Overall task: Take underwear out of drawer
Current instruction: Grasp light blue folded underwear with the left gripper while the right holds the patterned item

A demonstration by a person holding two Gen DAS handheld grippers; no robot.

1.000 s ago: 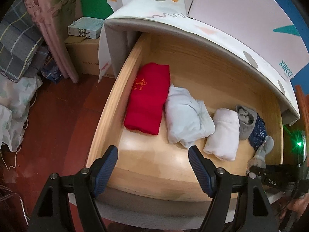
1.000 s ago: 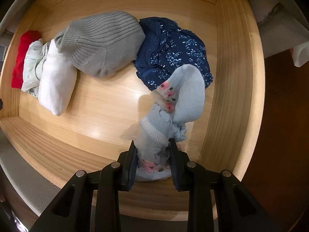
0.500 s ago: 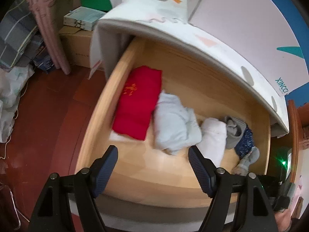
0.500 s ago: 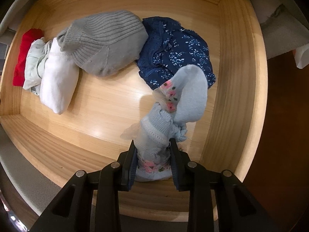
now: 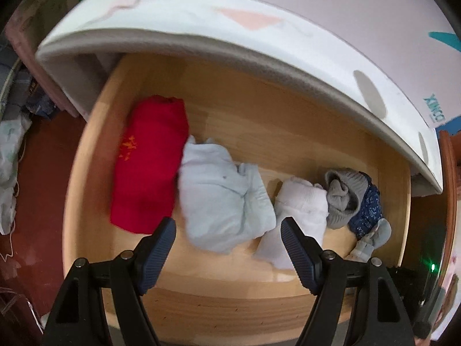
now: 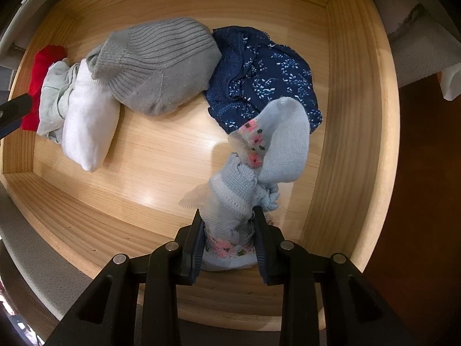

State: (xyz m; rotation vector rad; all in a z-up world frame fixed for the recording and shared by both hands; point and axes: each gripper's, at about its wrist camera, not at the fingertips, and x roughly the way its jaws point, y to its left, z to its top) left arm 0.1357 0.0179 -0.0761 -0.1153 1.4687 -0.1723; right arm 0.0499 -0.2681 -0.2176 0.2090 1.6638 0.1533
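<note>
An open wooden drawer [image 5: 86,190] [image 6: 360,132] holds folded clothes. My right gripper [image 6: 227,216] is shut on a pale blue sock with pink flowers [image 6: 259,167] and lifts its end at the drawer's front right. The navy floral underwear [image 6: 265,80] lies behind the sock, beside a grey ribbed sock bundle [image 6: 161,66]. My left gripper [image 5: 227,230] is open over the drawer's front, above a pale blue folded garment [image 5: 222,193]. A red folded garment [image 5: 147,161] lies to its left and a white roll [image 5: 299,204] to its right. The underwear [image 5: 367,210] shows at the far right.
A white patterned cabinet top [image 5: 230,28] overhangs the drawer's back. Red-brown floor [image 5: 37,173] with bags and cloth lies to the left. Dark floor [image 6: 426,173] lies right of the drawer.
My left gripper has moved in closer and lower over the drawer, now above the pale blue garment. My right gripper keeps its hold on the sock and has barely moved.
</note>
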